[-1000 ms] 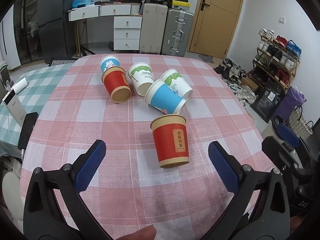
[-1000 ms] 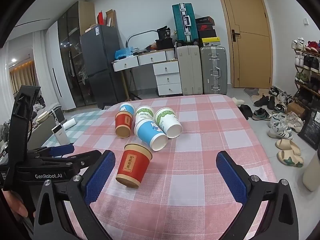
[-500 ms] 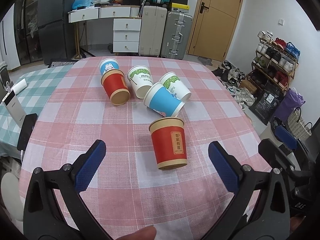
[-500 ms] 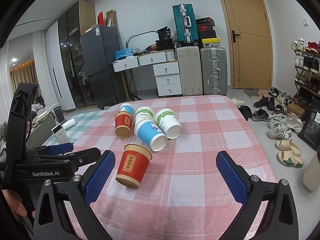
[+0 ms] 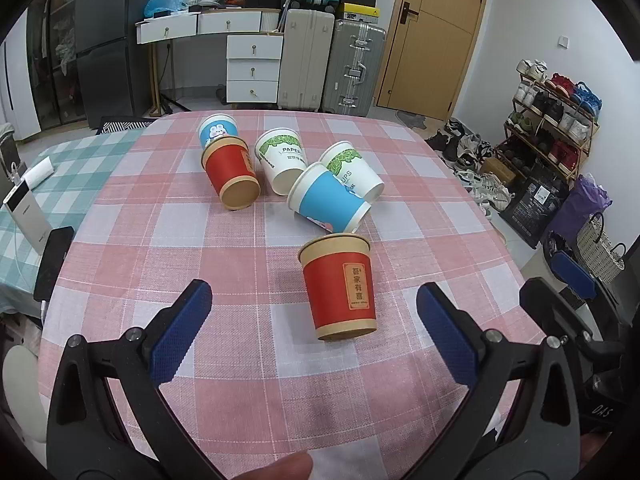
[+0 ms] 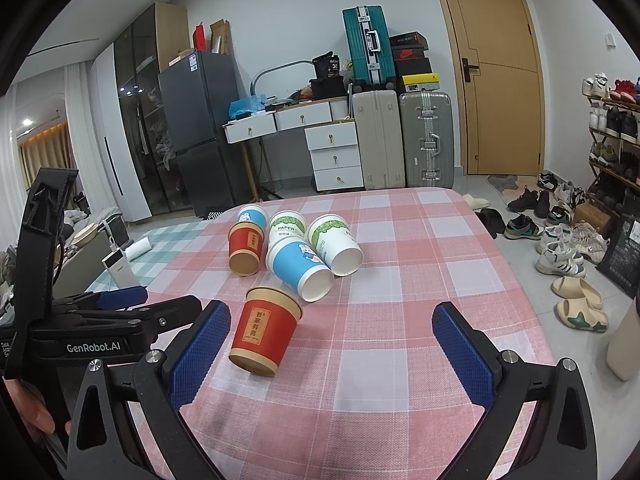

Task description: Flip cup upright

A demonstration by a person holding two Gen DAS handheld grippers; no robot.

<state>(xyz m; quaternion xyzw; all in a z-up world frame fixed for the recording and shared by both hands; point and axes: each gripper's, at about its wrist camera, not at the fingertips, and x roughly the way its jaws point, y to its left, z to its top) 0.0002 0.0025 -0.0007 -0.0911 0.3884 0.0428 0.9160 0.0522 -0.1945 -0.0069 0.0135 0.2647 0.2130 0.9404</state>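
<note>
Nearby, red cup (image 5: 339, 286) upright, gold label.

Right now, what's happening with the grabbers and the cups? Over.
Left gripper open, holding nothing. Right gripper open, holding nothing. Nearest red cup upright on the checked tablecloth, apart from the others. Blue cup on its side just behind it.

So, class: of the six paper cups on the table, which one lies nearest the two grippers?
The red cup with the yellow label, alone in front. The other red cup lies farther back in the cluster.
</note>
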